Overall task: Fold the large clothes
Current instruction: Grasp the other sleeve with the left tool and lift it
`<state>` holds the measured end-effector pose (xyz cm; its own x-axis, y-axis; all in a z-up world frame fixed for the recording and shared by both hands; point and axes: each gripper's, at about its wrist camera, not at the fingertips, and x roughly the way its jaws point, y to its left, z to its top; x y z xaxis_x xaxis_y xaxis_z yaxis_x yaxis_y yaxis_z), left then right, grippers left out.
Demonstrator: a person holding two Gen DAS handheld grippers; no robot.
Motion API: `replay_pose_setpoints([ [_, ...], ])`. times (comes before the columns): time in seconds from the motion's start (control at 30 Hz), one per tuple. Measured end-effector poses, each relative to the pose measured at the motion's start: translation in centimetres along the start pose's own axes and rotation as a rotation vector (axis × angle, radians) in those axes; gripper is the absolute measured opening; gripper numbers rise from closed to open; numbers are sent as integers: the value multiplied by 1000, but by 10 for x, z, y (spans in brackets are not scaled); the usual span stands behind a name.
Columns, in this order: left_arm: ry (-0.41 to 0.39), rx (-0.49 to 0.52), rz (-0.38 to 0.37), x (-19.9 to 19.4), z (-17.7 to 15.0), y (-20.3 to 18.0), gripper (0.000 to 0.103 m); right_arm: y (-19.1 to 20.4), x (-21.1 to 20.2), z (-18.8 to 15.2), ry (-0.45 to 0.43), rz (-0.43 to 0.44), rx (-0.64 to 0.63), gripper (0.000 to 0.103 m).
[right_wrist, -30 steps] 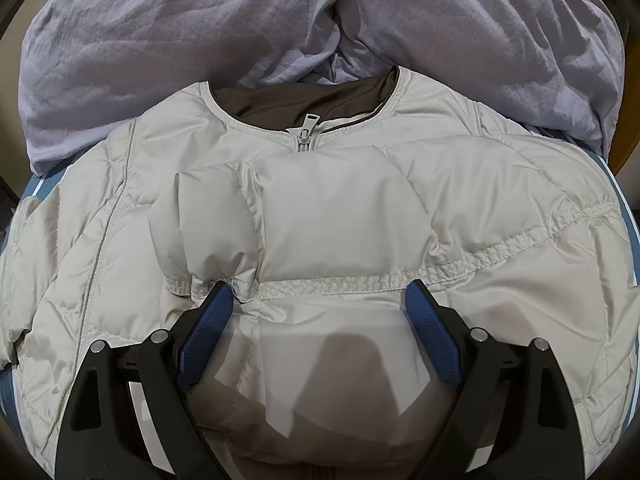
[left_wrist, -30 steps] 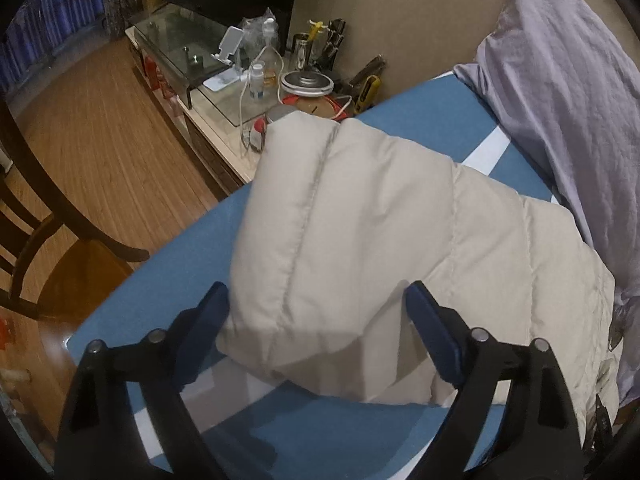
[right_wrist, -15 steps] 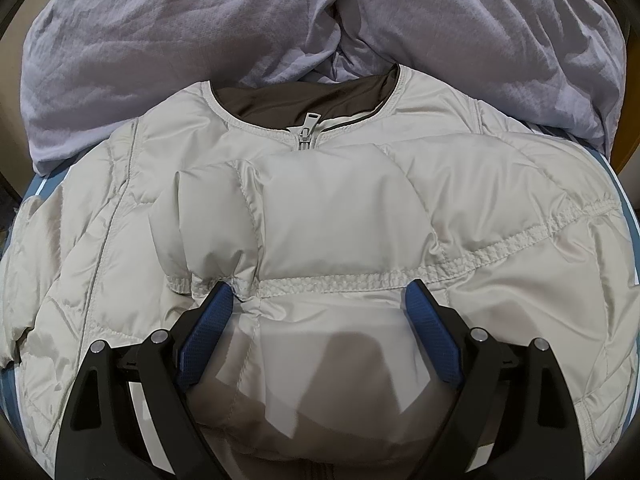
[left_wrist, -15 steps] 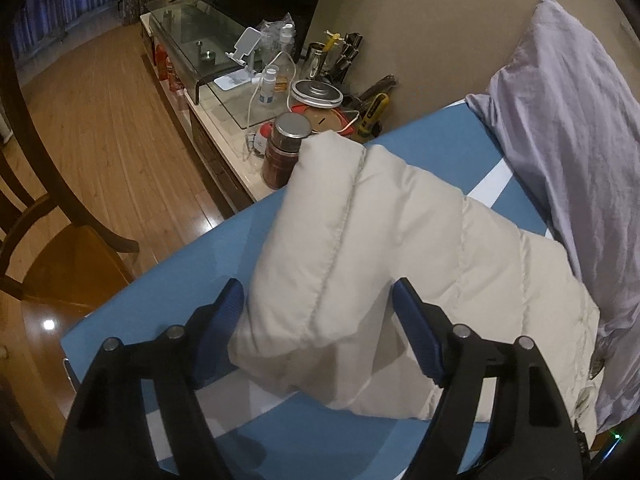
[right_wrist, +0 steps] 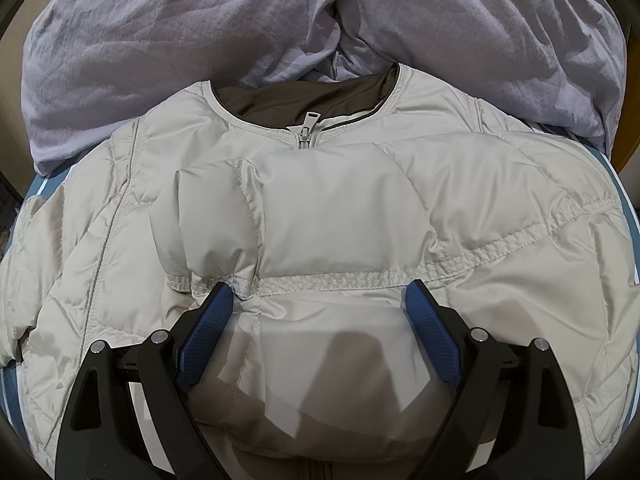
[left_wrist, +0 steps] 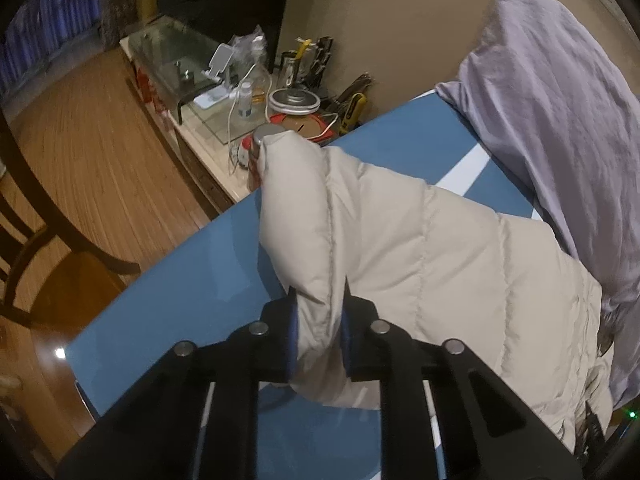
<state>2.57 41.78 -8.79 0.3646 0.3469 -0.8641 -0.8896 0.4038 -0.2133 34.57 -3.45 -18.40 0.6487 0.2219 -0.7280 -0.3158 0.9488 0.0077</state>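
One sleeve fold appears done: in the right wrist view a sleeve lies across the chest of the beige puffer jacket (right_wrist: 340, 216), which is spread zipper-up on the blue bed sheet (left_wrist: 192, 288) below the lilac pillows (right_wrist: 200, 40). Left gripper (left_wrist: 320, 336) has its jaws clamped on the jacket's other sleeve. Right gripper (right_wrist: 318, 304) jaws wide, over the jacket's front. Remaining, by judgement: second sleeve in, then body folds.

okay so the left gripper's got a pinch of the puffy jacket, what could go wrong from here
1. The left gripper pinches only a small ridge of slick, puffy fabric at the edge of the jacket; it could slip out when pulled.
2. That lifted corner sits near the cluttered side table, close to a jar; a wide swing might knock it.
3. The right gripper is open over the folded sleeves, so nothing pins them; they may unfold.
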Motion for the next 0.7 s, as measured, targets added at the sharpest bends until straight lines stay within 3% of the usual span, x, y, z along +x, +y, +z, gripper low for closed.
replay_pose_setpoints([
  [0.13,-43,61,-2,-18,4,-18,14,0,-1,1,15,7,5,90],
  [0.3,-122,167,-57,-53,8,-59,13,1,-5,3,38,27,0,90],
  [0.43,-188,243,-155,-91,9,-105,13,1,-15,4,37,48,-2,90],
  [0.7,-203,359,-301,-134,-7,-196,13,-14,-37,1,21,57,10,90],
])
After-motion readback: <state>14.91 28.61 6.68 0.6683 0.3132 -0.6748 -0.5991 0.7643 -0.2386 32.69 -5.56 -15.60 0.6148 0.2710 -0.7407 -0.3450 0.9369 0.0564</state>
